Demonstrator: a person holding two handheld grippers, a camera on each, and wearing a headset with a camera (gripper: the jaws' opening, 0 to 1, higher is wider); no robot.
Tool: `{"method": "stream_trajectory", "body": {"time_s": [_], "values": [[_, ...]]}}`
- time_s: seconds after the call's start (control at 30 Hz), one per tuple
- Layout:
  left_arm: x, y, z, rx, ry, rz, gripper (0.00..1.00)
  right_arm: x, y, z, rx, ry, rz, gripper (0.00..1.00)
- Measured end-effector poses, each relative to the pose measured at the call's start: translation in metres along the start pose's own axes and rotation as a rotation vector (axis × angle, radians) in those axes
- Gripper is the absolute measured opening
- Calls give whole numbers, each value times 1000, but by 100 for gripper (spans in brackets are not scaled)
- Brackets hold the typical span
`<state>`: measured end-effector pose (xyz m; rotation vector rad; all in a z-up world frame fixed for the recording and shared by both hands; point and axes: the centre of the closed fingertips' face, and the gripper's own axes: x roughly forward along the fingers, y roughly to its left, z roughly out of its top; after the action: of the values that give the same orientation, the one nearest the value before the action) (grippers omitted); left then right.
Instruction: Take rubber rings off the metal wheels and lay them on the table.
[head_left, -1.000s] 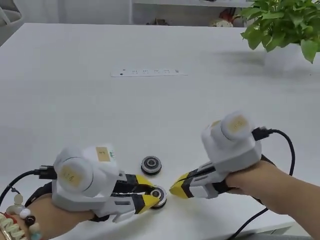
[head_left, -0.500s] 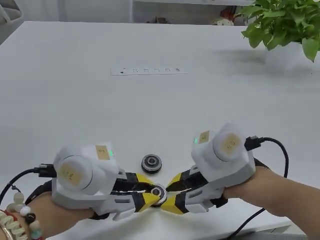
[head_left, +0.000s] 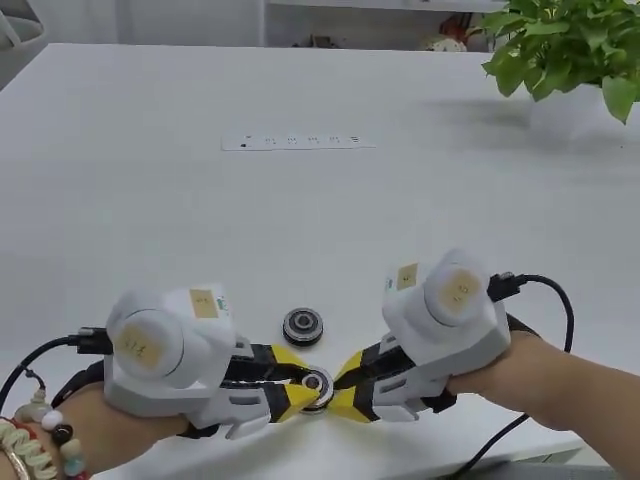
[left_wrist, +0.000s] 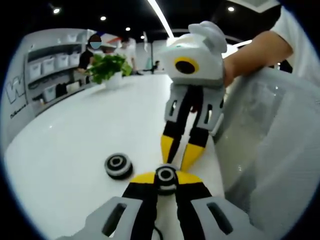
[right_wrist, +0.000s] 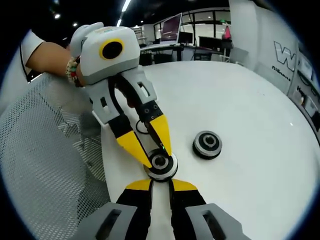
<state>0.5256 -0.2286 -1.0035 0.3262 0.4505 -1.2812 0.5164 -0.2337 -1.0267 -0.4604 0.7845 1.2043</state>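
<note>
A small metal wheel with a black rubber ring (head_left: 316, 383) sits low over the table near its front edge, and my left gripper (left_wrist: 166, 178) is shut on it across the rim. My right gripper (right_wrist: 161, 184) faces it from the other side, jaws a narrow gap apart, fingertips (left_wrist: 168, 150) right at the wheel's (right_wrist: 161, 164) far edge; no part of the wheel shows between them. A second wheel with its ring (head_left: 302, 326) lies flat on the table just beyond, also seen as a wheel (left_wrist: 118, 165) to the left and a wheel (right_wrist: 207, 144) to the right.
The white table (head_left: 320, 220) stretches far ahead, with a flat white power strip (head_left: 298, 143) in the middle distance and a potted plant (head_left: 570, 45) at the far right. Cables trail from both grippers toward the front edge.
My right gripper has come in from the right until its tips meet the wheel held by the left gripper. The left gripper and the second wheel have stayed put.
</note>
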Motion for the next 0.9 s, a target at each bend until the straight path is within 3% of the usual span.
{"method": "stream_trajectory", "body": {"time_s": [0.17,0.3,0.9], "values": [[0,0,0,-2,-2,0,14,1,0,0,37,-9,4,12],[0,0,0,-2,-3,0,14,4,2,6,47,-37,5,23],[0,1,0,-7,-8,1,14,1,0,6,-6,-34,0,18]]}}
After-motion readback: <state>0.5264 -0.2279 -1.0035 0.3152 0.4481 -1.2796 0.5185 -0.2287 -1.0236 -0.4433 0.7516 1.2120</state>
